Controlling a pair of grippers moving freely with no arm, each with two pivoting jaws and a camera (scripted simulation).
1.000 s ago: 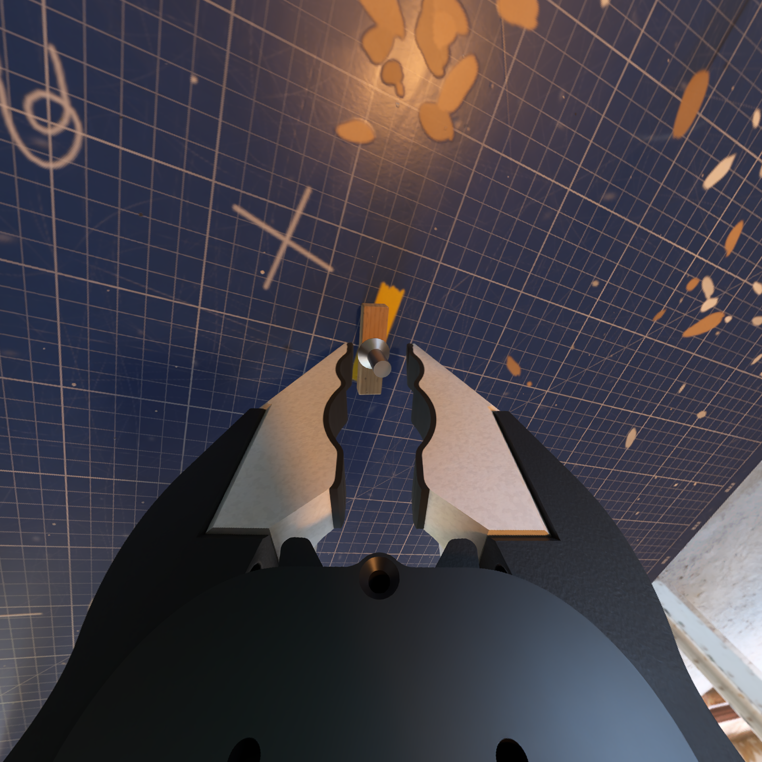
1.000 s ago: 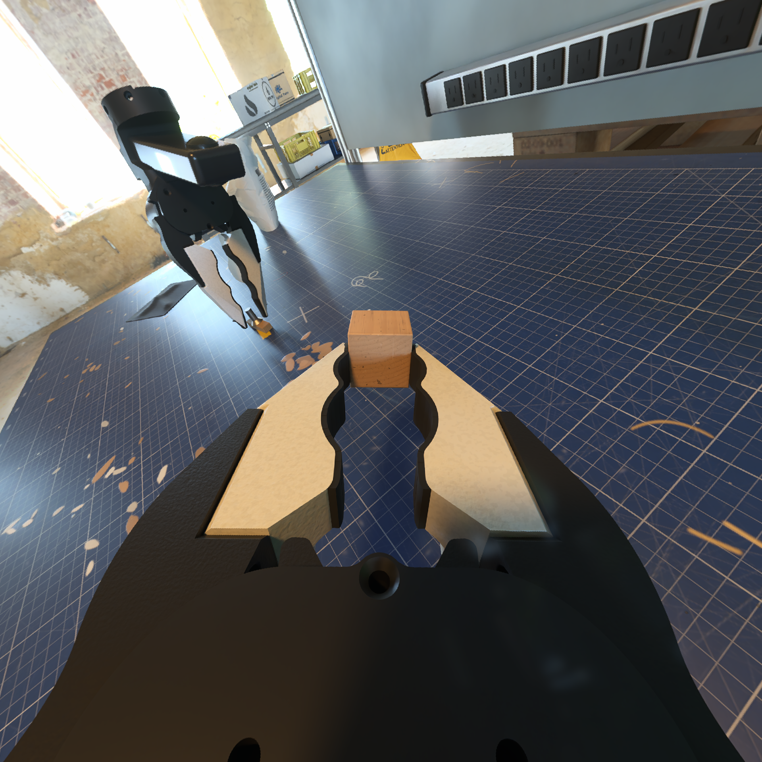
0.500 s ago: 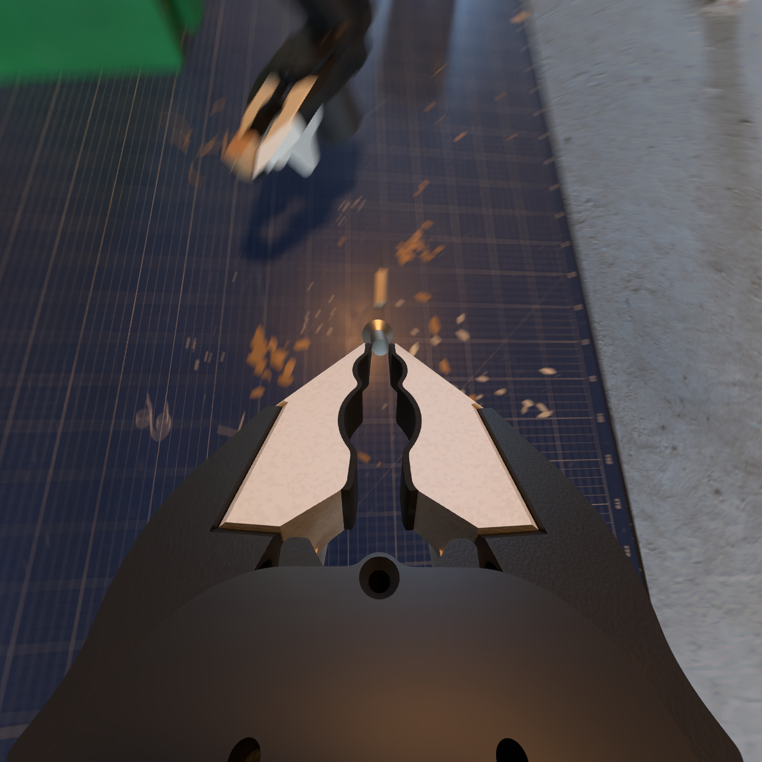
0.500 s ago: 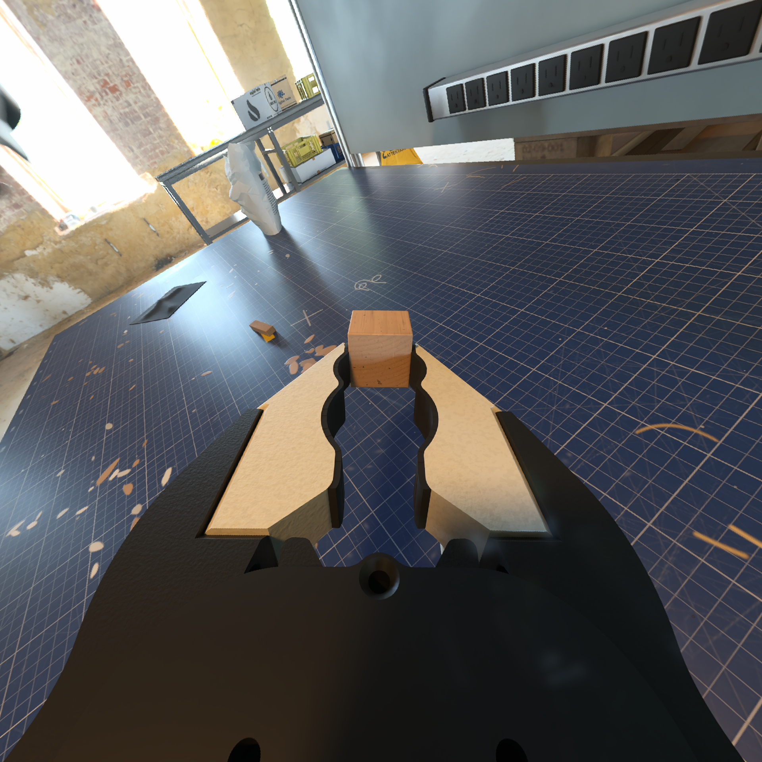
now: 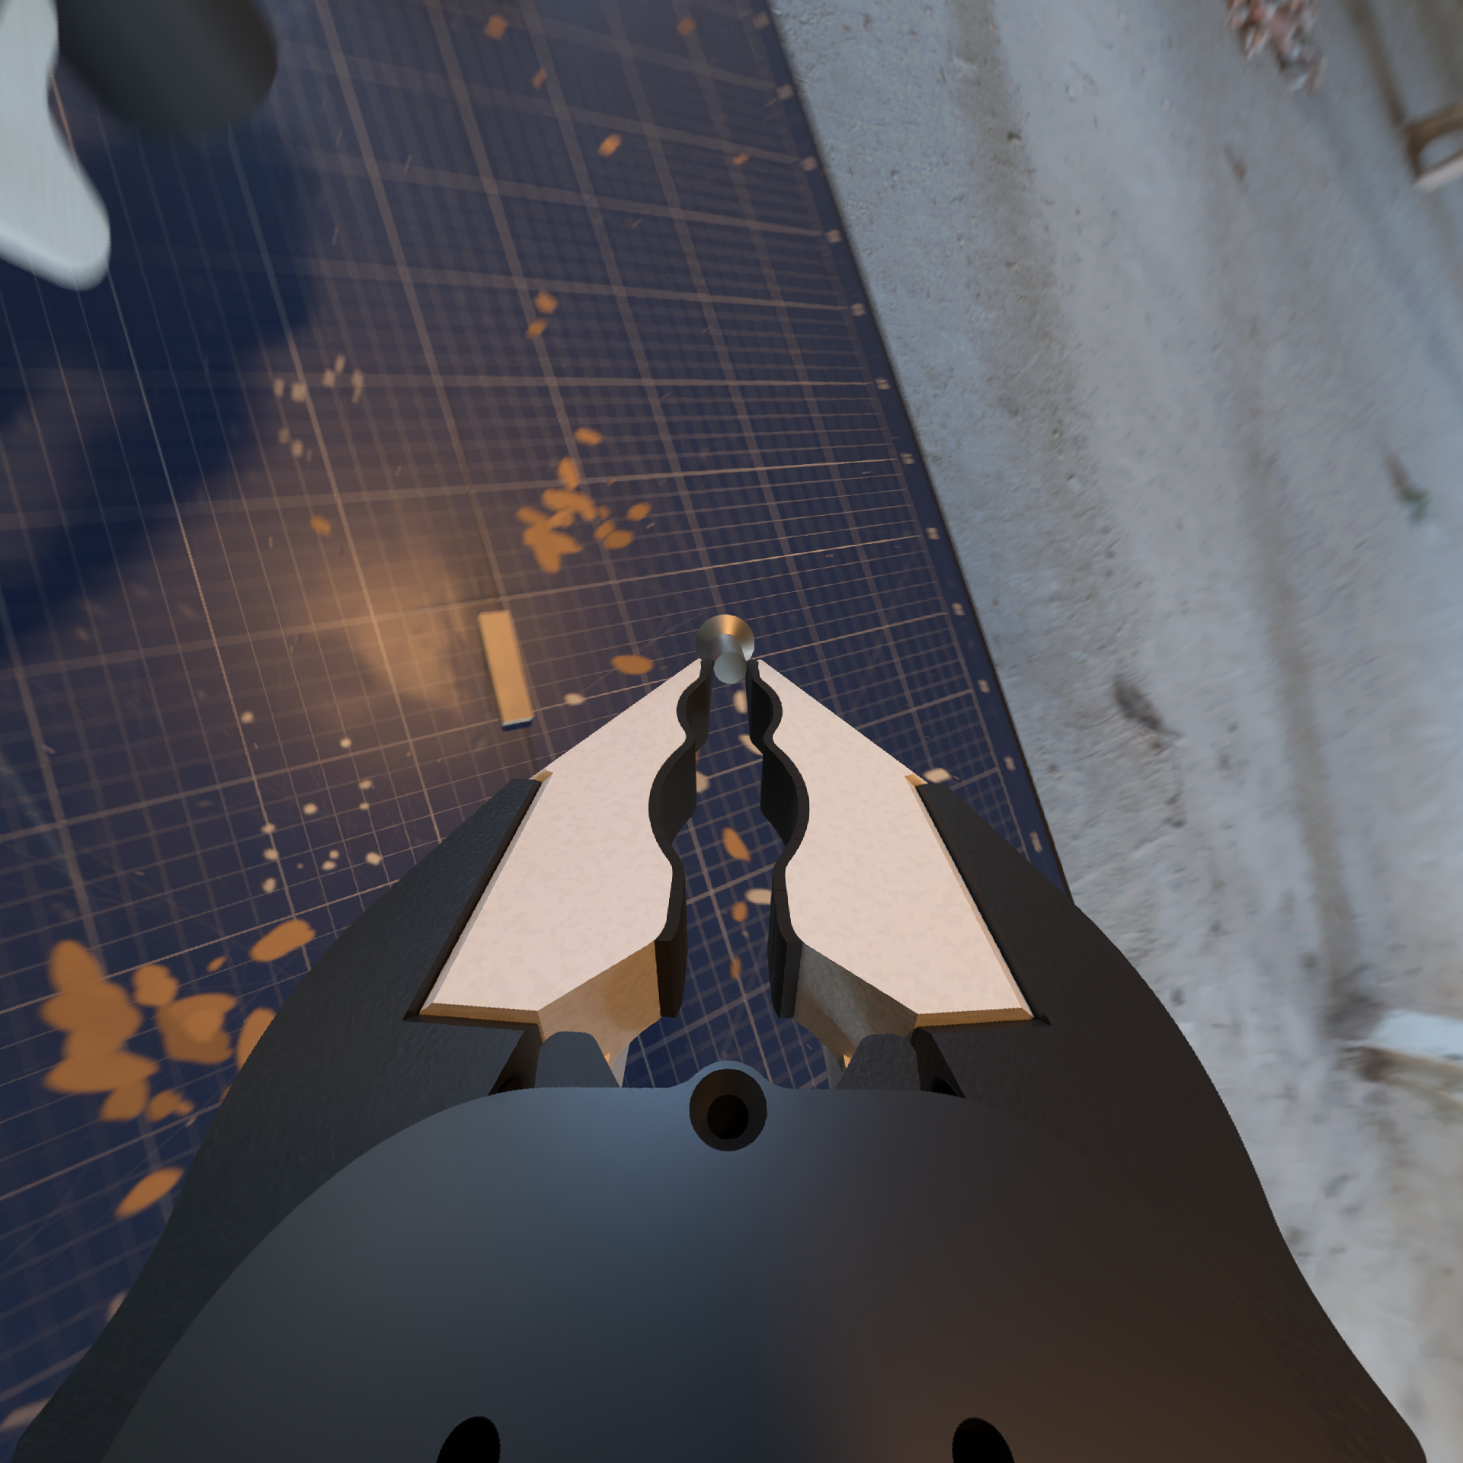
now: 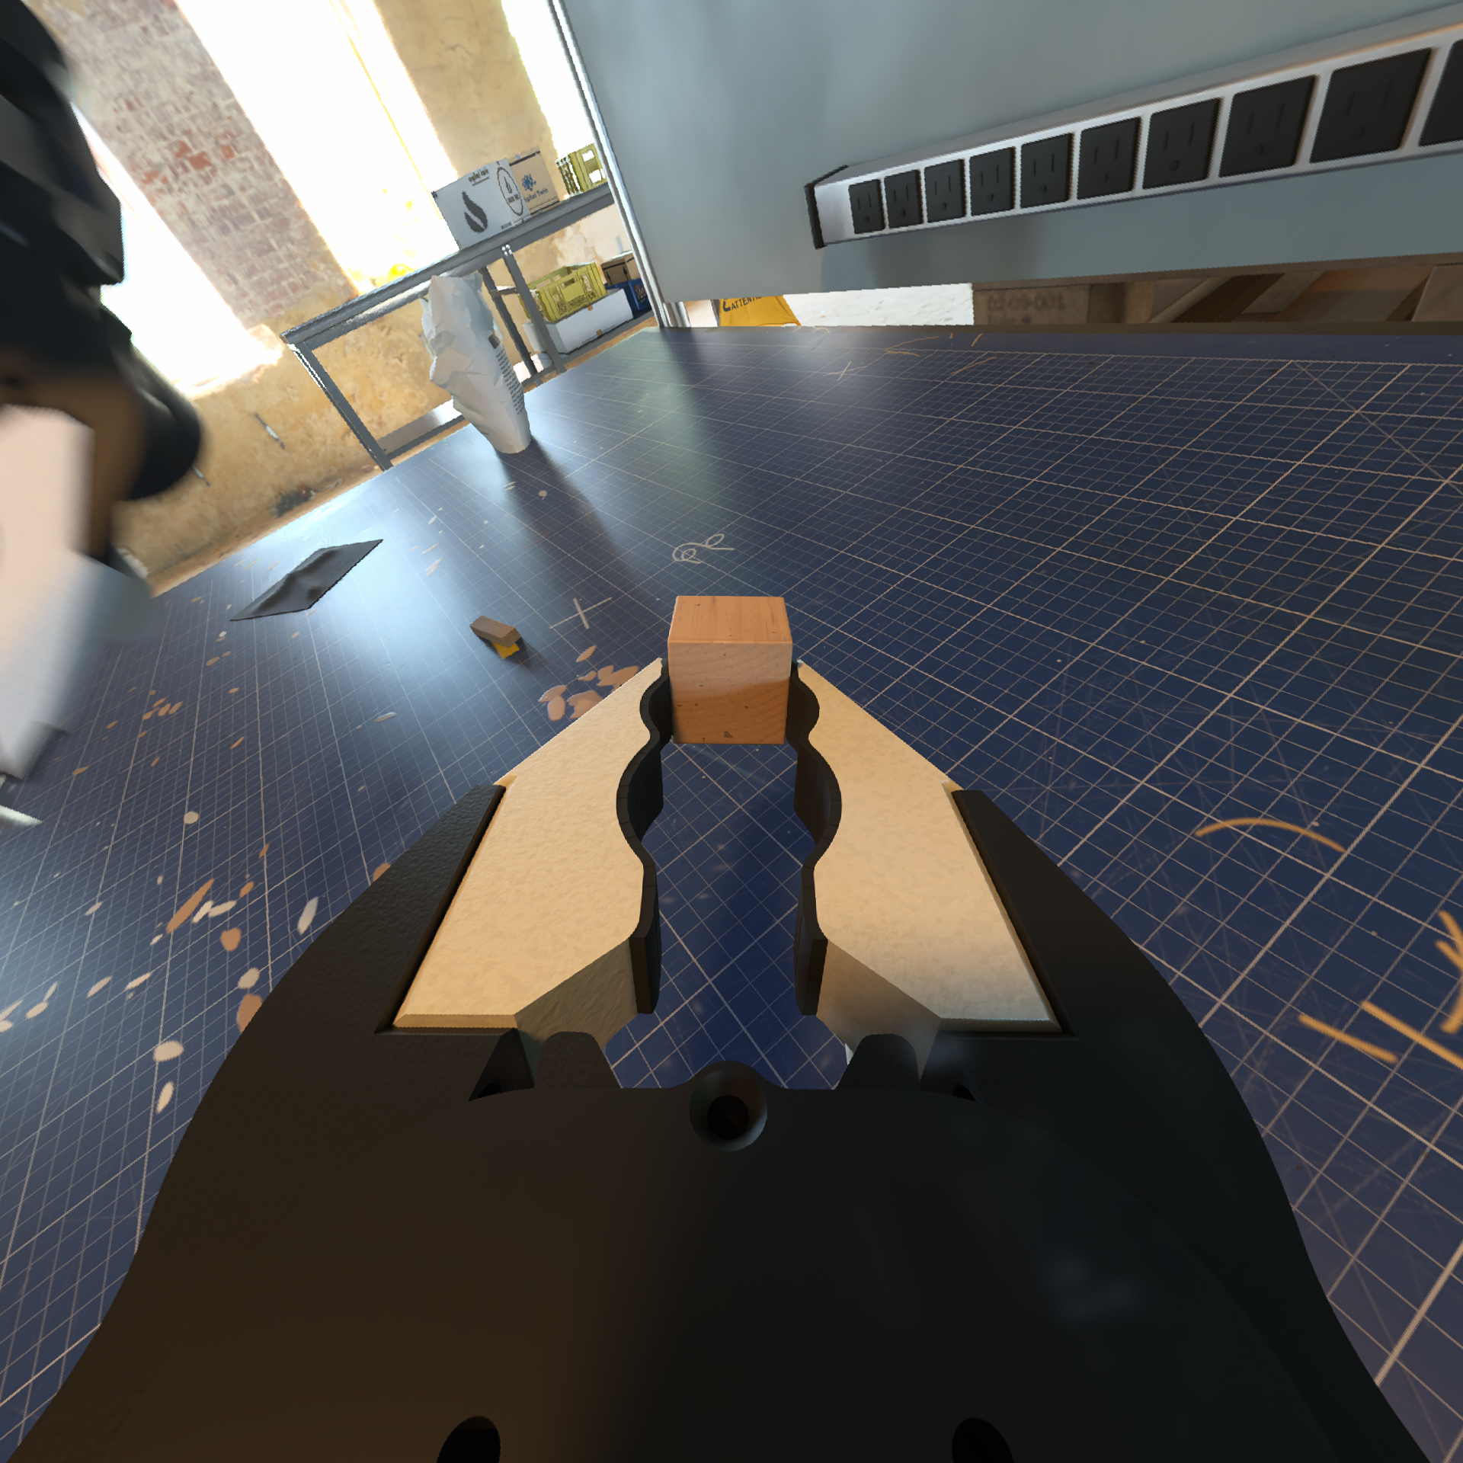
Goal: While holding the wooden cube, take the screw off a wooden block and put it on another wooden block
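- The right gripper (image 6: 730,697) has its jaws closed on the wooden cube (image 6: 729,667), pinched at the tips and lifted clear of the counter (image 6: 1108,554), a dark blue gridded cutting mat. That part of the task looks to be met.
- The left gripper (image 5: 728,669) has its jaws nearly shut on the shank of the screw (image 5: 724,643), a small silver piece with a round flat head pointing away from the camera, held above the mat.
- The screw touches no wood, so the removal step appears done.
- In the left wrist view a thin pale wooden block (image 5: 505,669) lies flat on the mat, just left of the screw and apart from it. Whether this is the block the screw left or the one it is bound for cannot be told.
- In the right wrist view a small brown block (image 6: 494,631) rests on a yellow piece, left of the cube and farther off, with nothing on top.
- Still to do, as a judgement: carry the screw over the second block, set it down and open the jaws, while the cube stays gripped.
- Orange wood chips (image 5: 566,518) lie scattered on the mat.
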